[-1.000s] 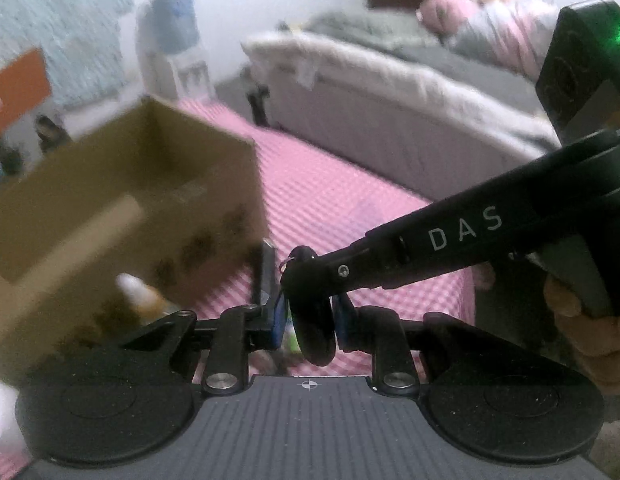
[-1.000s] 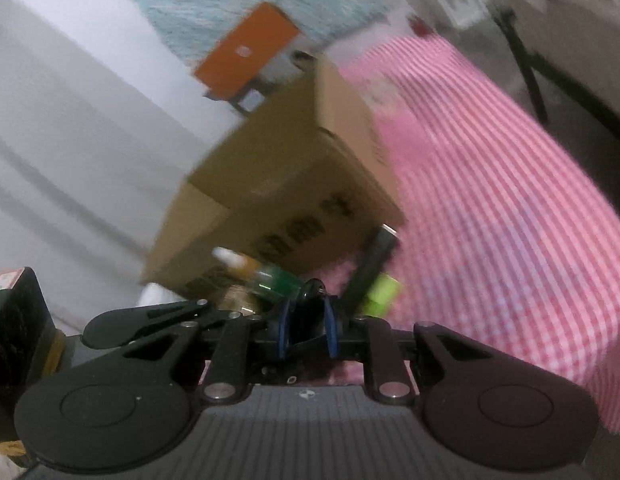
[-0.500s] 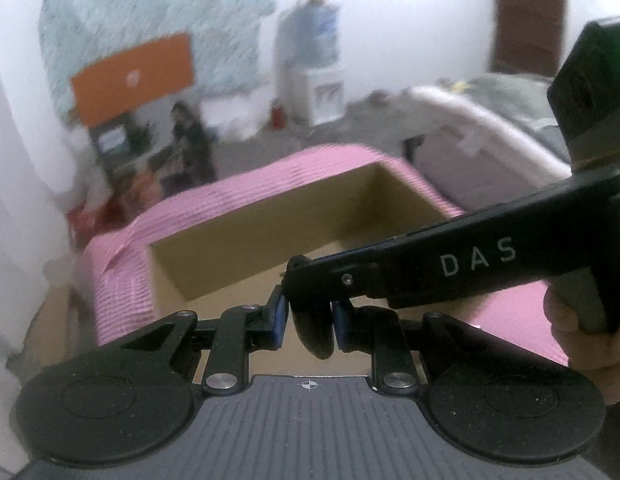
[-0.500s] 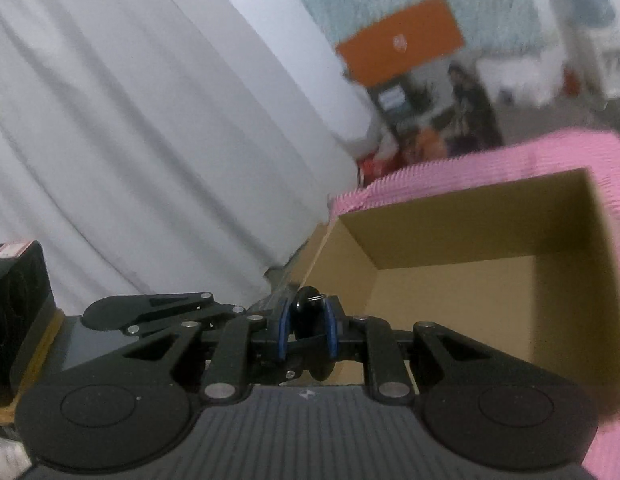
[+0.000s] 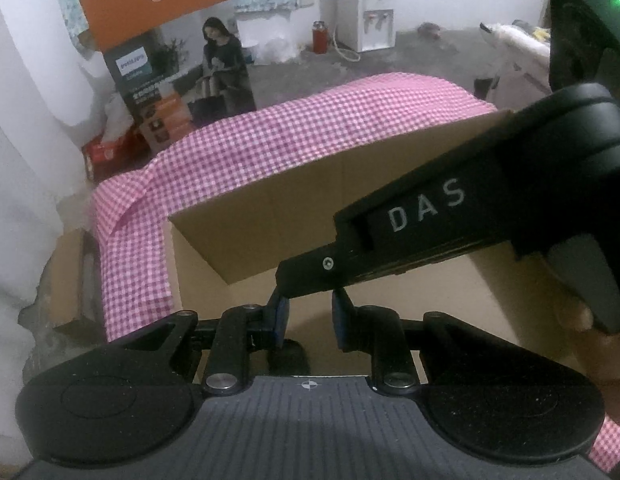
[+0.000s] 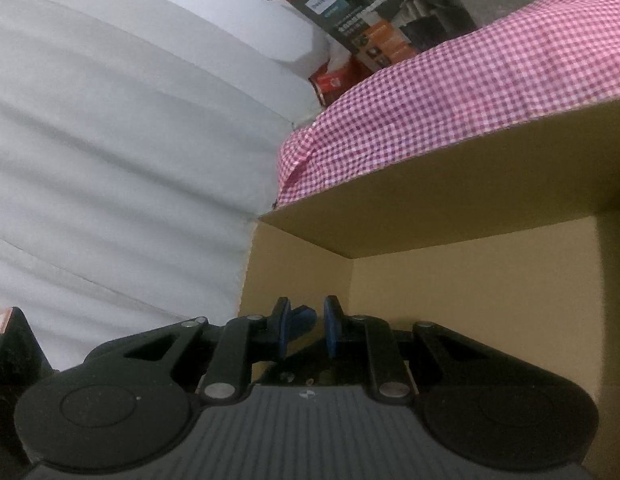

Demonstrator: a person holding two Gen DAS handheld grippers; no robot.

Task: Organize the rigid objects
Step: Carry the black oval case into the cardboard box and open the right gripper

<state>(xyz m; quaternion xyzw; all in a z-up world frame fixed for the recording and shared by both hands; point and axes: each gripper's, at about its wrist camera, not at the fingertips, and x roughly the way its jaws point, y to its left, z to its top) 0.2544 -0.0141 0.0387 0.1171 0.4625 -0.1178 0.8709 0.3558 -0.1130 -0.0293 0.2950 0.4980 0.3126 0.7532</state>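
Observation:
An open cardboard box [image 5: 269,220] stands on a pink checked cloth [image 5: 310,120]. My left gripper [image 5: 307,316] hangs over its opening, blue pads a narrow gap apart. A black object [image 5: 289,356] shows only low between the fingers, mostly hidden. My right gripper [image 5: 287,283], marked DAS, reaches in from the right, its tip just above the left pads. A hand [image 5: 590,320] holds its grip. In the right wrist view the right gripper [image 6: 305,326] is over the box [image 6: 470,220] too. Its pads stand narrow, with the dark object [image 6: 305,350] between them.
Beyond the cloth-covered table [image 6: 450,80] stand a printed carton with an orange flap [image 5: 181,68], a white water dispenser [image 5: 366,20] and a red flask [image 5: 320,36]. A white curtain [image 6: 109,140] hangs at the left. Flat cardboard [image 5: 65,280] lies on the floor.
Both grippers swung together from beside the box to above its open top. The black object stood up between the pads before; now it shows only low. The pad gaps look unchanged.

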